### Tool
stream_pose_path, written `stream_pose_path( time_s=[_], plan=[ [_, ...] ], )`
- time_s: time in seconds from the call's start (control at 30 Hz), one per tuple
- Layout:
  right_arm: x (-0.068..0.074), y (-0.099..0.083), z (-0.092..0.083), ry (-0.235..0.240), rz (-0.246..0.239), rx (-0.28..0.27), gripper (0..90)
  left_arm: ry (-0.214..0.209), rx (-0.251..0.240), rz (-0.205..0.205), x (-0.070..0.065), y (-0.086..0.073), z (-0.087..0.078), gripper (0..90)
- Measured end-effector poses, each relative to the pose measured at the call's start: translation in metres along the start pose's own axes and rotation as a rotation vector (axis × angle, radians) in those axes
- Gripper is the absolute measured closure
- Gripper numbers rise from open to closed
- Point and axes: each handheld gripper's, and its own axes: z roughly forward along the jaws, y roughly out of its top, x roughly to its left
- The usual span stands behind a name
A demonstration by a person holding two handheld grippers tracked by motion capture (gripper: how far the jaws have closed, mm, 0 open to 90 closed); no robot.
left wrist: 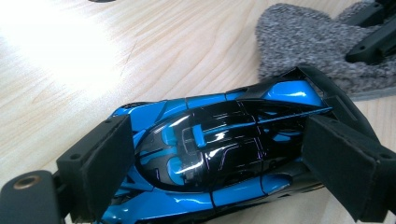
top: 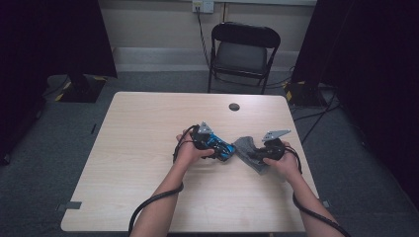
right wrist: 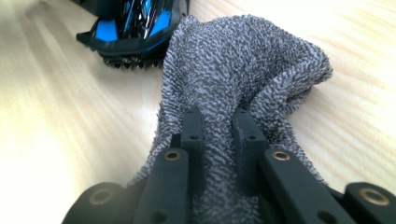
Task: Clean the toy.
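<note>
Left tool (top: pixel 213 143) sat on the pale wooden surface (top: pixel 143 148) with its jaws spread wide around a blue and black toy car (left wrist: pixel 219 154), one pad against each end of the body, so the car looked clamped and steadied in place. In the high view the car (top: pixel 223 148) lay near the middle of the surface, just left of the cloth. Right tool (right wrist: pixel 218 130) had its jaws pinched nearly together on a fold of grey knitted cloth (right wrist: pixel 233 70), whose free end bulged forward and touched the car's tail (right wrist: pixel 128 35). Judging from this, the wiping of the car was only at its start or in hand: the cloth met one end, and the glossy roof and sides remained to be covered. No box, tray or other container stood on the surface.
</note>
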Motion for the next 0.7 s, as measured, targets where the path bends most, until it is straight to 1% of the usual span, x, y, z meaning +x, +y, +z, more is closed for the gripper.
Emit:
stream_pose_path(
  time_s=[0.07,0.2,0.3,0.33,0.47,0.53,0.7],
  plan=[
    [-0.001,-0.004,-0.003,0.006,0.008,-0.007,77.5,-0.001,0.001,-0.001,0.000,0.000,0.000,9.5],
    [-0.001,-0.008,-0.008,0.013,0.019,-0.005,77.5,-0.003,0.001,-0.001,0.000,0.000,0.000,9.5],
    [0.001,-0.010,-0.012,0.015,0.014,0.008,77.5,-0.001,0.013,0.000,0.000,0.001,0.000,9.5],
    [0.002,-0.011,-0.015,0.013,0.005,0.018,77.4,-0.001,0.013,0.000,0.000,0.001,0.000,9.5],
    [0.002,-0.013,-0.021,0.012,0.013,0.026,77.4,0.001,0.007,0.002,0.000,0.001,0.000,9.5],
    [0.003,-0.015,-0.023,0.011,0.012,0.024,77.4,0.000,0.008,0.002,0.000,0.001,0.000,9.5],
    [0.003,-0.016,-0.029,0.017,0.028,0.006,77.4,0.000,0.012,-0.001,0.000,0.001,0.000,9.5]
  ],
)
